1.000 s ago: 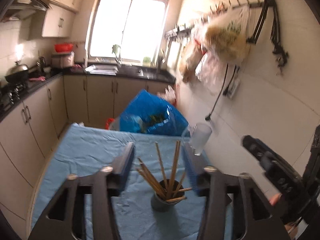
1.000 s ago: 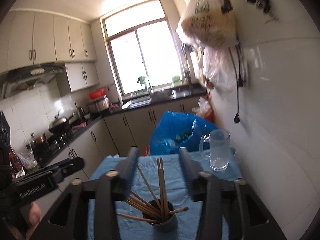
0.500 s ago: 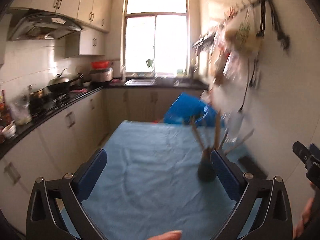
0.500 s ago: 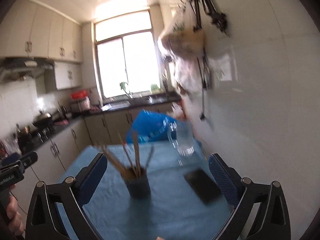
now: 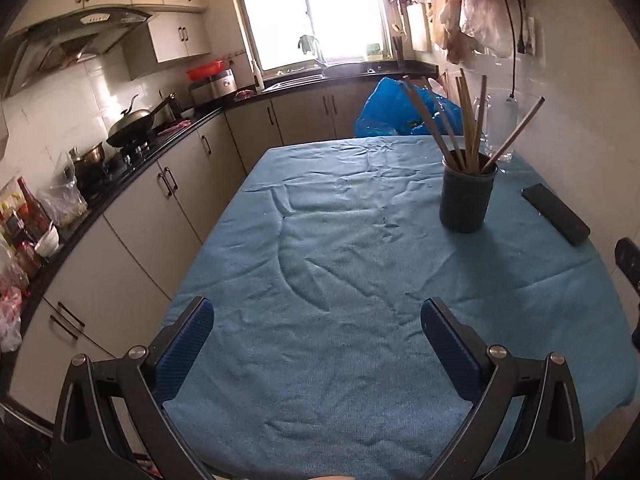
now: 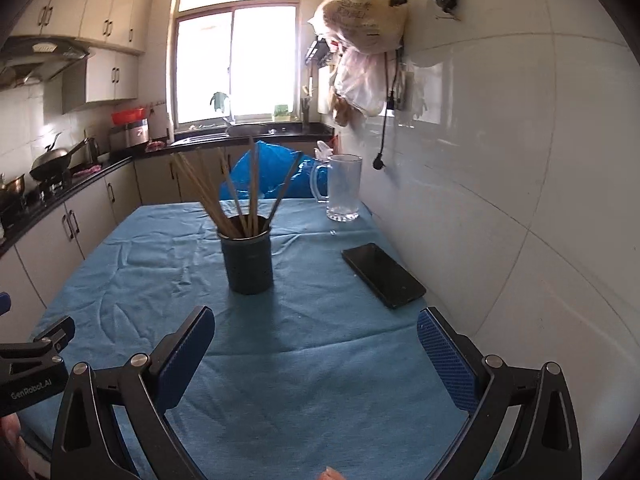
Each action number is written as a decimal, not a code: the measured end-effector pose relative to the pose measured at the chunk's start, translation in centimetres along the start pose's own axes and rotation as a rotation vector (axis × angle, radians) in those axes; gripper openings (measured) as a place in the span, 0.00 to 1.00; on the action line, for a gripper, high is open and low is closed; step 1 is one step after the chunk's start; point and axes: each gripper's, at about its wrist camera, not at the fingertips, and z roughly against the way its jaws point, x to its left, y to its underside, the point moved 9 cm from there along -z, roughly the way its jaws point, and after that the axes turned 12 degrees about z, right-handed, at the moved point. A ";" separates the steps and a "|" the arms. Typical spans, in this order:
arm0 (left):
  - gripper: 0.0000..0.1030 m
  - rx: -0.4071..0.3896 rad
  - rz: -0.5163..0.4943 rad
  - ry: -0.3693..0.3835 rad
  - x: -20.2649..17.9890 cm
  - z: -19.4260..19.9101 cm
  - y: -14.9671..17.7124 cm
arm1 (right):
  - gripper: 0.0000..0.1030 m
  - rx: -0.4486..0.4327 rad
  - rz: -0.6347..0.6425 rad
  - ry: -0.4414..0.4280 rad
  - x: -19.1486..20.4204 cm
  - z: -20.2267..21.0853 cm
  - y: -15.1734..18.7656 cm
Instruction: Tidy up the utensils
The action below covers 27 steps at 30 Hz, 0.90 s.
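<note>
Presently: dark holder cup [image 6: 247, 259], upright on the blue tablecloth [image 5: 340, 280], containing all visible chopsticks [image 6: 240, 188], fanned loosely and leaning in several directions; none seen lying loose on the cloth. Left gripper [image 5: 318, 330] and right gripper [image 6: 316, 332]: both with jaws spread wide, holding nothing, hovering near the table's front edge, well apart from the cup. Also present: black phone [image 6: 383, 275] flat beside the wall and glass mug [image 6: 342, 188] behind the cup; judged status, gathering apparently complete, with at most straightening the bundle remaining.
</note>
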 end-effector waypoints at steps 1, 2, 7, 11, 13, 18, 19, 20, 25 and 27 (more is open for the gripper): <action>1.00 -0.003 0.002 0.001 0.1 0.1 -0.1 | 1.00 0.000 0.007 0.001 0.2 -0.1 -0.1; 1.00 -0.008 0.004 -0.002 0.2 0.1 -0.2 | 1.00 0.002 0.011 0.000 0.4 -0.2 0.0; 1.00 -0.007 -0.008 0.002 -0.4 -0.2 -0.2 | 1.00 0.023 0.018 -0.009 1.3 -0.9 0.0; 1.00 0.002 -0.019 0.011 -0.8 -0.6 0.0 | 1.00 0.036 0.018 -0.009 1.4 -1.2 0.1; 1.00 0.009 -0.020 0.018 -0.9 -0.8 0.1 | 1.00 0.039 0.019 -0.008 1.5 -1.4 0.2; 1.00 0.016 -0.023 0.011 -0.9 -1.1 0.2 | 1.00 0.051 0.031 -0.010 1.9 -1.8 0.2; 1.00 0.016 -0.024 0.012 -0.9 -1.1 0.2 | 1.00 0.054 0.032 -0.011 1.9 -1.9 0.2; 1.00 0.016 -0.023 0.012 -0.9 -1.1 0.2 | 1.00 0.057 0.032 -0.011 2.0 -2.0 0.2; 1.00 0.020 -0.026 0.014 -0.9 -1.3 0.3 | 1.00 0.067 0.037 -0.011 2.2 -2.3 0.4; 1.00 0.022 -0.027 0.013 -0.8 -1.3 0.3 | 1.00 0.073 0.039 -0.013 2.3 -2.5 0.5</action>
